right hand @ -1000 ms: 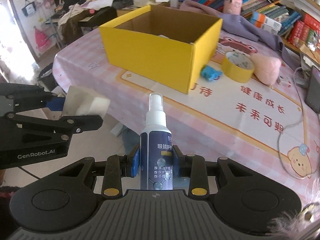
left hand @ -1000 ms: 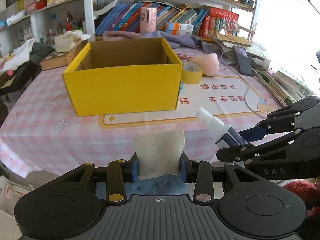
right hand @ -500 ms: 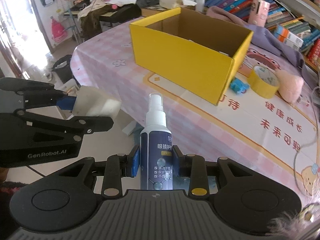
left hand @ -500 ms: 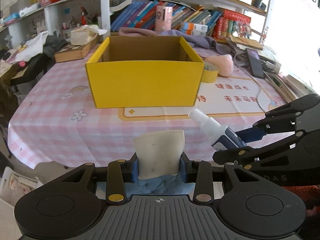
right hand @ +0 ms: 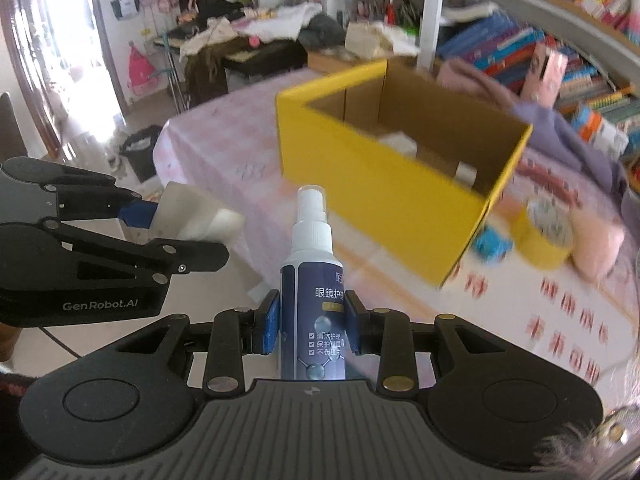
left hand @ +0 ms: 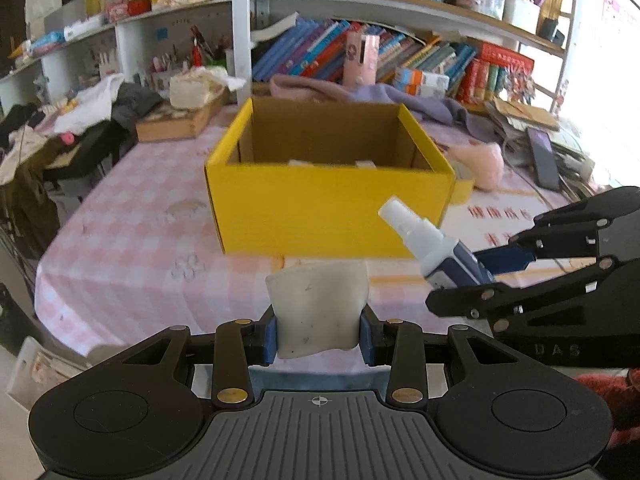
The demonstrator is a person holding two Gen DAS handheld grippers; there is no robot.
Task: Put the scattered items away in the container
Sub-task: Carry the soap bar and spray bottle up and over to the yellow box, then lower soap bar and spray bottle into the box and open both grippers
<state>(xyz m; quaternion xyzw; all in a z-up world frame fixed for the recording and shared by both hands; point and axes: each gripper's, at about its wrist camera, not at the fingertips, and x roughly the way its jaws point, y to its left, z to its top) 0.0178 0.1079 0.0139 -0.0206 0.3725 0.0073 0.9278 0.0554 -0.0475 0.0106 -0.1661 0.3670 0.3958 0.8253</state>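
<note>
Left gripper (left hand: 319, 338): closed on the sponge (left hand: 318, 308), blue pads pressing its two sides; held in the air at the near edge of the table (left hand: 132, 240).
Sponge: pale, squarish block, standing upright out of the fingers, its top part free above them; seen from the right wrist it sticks out past the left gripper's tips.
Right gripper (right hand: 312, 326): closed on the bottle (right hand: 312, 292), pads clamped on the lower body at left and right.
Bottle: dark blue label with white print, white spray head on top; upright between the fingers in the right wrist view; in the left wrist view it leans to the left, nozzle toward the box (left hand: 328, 212).
Grippers to each other: side by side and near, not touching; sponge left, bottle right.
Box: yellow outside, brown inside, open top, on the table beyond both grippers; pale things lie on its floor, too blurred to name.
Sponge and bottle to box: both on the near side of it, above the table, outside the box.
Right of the box: a small blue thing (right hand: 492, 244), a yellow tape roll (right hand: 546, 236), and a pink fluffy thing (right hand: 598, 240), all on the table.
Far side: shelves of books (left hand: 400, 56).
</note>
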